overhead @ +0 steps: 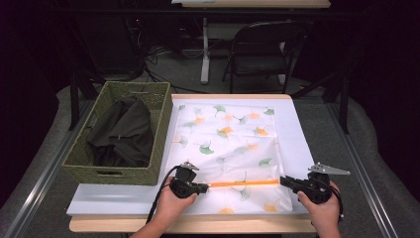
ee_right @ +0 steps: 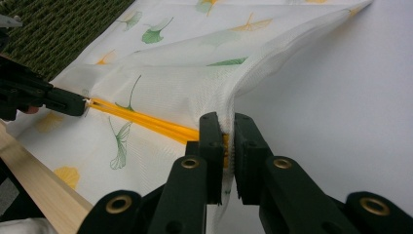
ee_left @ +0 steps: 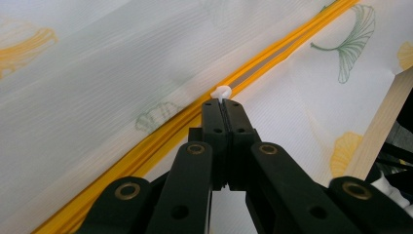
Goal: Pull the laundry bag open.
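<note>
Both grippers grip my white leaf-printed mesh bag (overhead: 225,148), flat on the table (overhead: 302,144): left gripper (overhead: 202,188) pinches shut on its white zipper pull (ee_left: 222,91), right gripper (overhead: 286,181) clamps the orange zipper (overhead: 242,184) end.

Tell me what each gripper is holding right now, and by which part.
The left gripper pinches the white zipper pull of the mesh bag; the right gripper clamps the bag's edge at the orange zipper's end.
</note>
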The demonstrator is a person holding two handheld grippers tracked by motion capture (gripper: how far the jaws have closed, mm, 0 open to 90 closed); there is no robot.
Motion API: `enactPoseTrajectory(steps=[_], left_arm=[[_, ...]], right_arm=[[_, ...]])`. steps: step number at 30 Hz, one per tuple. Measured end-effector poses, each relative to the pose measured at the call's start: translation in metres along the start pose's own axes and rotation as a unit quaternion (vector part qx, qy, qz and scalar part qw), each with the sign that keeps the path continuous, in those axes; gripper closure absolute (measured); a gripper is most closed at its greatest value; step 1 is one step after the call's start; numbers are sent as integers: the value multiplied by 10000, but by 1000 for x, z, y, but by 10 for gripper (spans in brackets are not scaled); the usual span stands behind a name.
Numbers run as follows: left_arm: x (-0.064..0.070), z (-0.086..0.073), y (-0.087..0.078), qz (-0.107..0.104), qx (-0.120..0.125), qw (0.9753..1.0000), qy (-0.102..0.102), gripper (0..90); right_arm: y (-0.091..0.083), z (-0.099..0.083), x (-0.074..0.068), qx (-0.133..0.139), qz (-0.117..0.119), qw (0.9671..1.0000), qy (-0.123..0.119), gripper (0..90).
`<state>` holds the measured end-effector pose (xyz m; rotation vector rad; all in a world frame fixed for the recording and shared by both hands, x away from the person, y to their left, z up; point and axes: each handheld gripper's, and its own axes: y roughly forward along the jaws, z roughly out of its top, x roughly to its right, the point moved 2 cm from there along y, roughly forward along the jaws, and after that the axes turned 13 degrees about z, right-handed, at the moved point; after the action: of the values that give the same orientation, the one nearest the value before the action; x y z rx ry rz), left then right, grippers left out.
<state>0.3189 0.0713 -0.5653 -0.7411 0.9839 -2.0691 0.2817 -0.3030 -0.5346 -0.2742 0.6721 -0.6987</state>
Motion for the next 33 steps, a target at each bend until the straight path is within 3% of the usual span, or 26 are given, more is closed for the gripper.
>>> enactPoseTrajectory(steps=[14, 16, 33], left_arm=[[-23, -16, -17, 169, 14, 9997, -160, 897], [-26, -19, -20, 188, 62, 9994, -269, 897], [-38, -32, -36, 439, 117, 9987, -228, 897]], right_arm=[[0, -1, 2, -3, -23, 10000, 2, 839], [0, -1, 2, 1, -18, 10000, 25, 839], [0, -1, 4, 10, -37, 10000, 64, 839]])
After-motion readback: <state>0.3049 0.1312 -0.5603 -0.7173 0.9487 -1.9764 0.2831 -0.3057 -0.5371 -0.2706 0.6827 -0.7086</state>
